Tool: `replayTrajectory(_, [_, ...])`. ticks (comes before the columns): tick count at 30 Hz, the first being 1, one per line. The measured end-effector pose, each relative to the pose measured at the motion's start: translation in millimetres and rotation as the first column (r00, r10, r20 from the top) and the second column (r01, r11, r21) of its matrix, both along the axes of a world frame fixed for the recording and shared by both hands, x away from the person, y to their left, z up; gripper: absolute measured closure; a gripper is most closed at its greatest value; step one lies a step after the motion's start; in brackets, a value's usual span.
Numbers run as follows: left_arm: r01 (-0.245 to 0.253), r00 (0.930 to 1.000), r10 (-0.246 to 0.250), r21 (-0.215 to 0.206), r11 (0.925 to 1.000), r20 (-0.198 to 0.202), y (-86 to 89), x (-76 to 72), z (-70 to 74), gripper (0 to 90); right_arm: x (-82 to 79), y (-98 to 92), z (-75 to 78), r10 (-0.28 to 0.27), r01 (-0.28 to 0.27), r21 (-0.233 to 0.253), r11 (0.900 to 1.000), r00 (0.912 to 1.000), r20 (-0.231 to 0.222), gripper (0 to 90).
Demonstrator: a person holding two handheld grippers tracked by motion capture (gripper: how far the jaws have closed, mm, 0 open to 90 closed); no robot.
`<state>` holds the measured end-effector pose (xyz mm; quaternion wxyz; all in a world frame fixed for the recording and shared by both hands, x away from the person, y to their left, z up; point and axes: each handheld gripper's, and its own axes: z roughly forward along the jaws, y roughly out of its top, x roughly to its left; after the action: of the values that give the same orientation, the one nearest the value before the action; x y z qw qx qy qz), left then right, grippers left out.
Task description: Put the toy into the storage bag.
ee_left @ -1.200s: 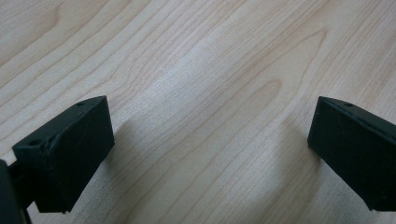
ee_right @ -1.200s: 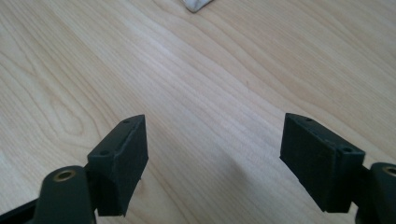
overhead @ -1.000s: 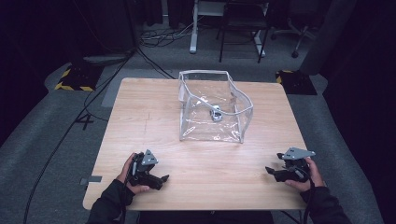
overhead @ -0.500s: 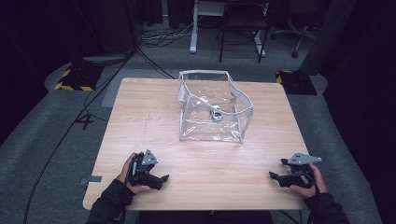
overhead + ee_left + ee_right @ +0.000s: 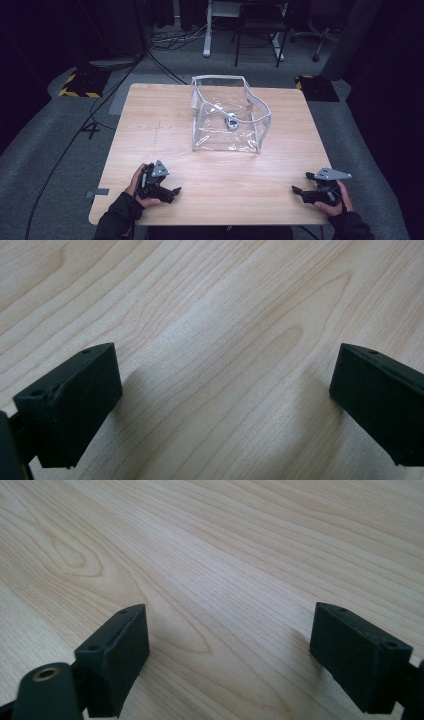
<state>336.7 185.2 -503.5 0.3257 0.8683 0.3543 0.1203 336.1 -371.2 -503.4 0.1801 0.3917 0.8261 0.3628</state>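
A pale wooden table (image 5: 165, 130) fills the middle of the high view, on grey carpet in a dark room — cables (image 5: 150, 55) and a chair (image 5: 260, 30) along the top of the frame. A clear plastic bag (image 5: 227, 117) stands open at centre, just above the middle, well apart from both grippers. The left gripper (image 5: 172, 192) sits at lower left, the right gripper (image 5: 302, 186) at lower right — each with jaws spread wide, holding nothing, bare wood between them.

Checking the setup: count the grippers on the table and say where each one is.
2. The left gripper sits near the table's front left corner, the right gripper near its front right corner; both are open and hand-held.
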Motion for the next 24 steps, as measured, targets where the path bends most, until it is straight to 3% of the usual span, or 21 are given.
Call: replayTrajectory(24, [-0.007,1.0000,0.007,0.008,0.9999,0.007,0.6,-0.6,0.6,0.6,0.6,0.8,0.3,-0.003,0.003,0.005,1.000,1.0000,-0.008,15.5])
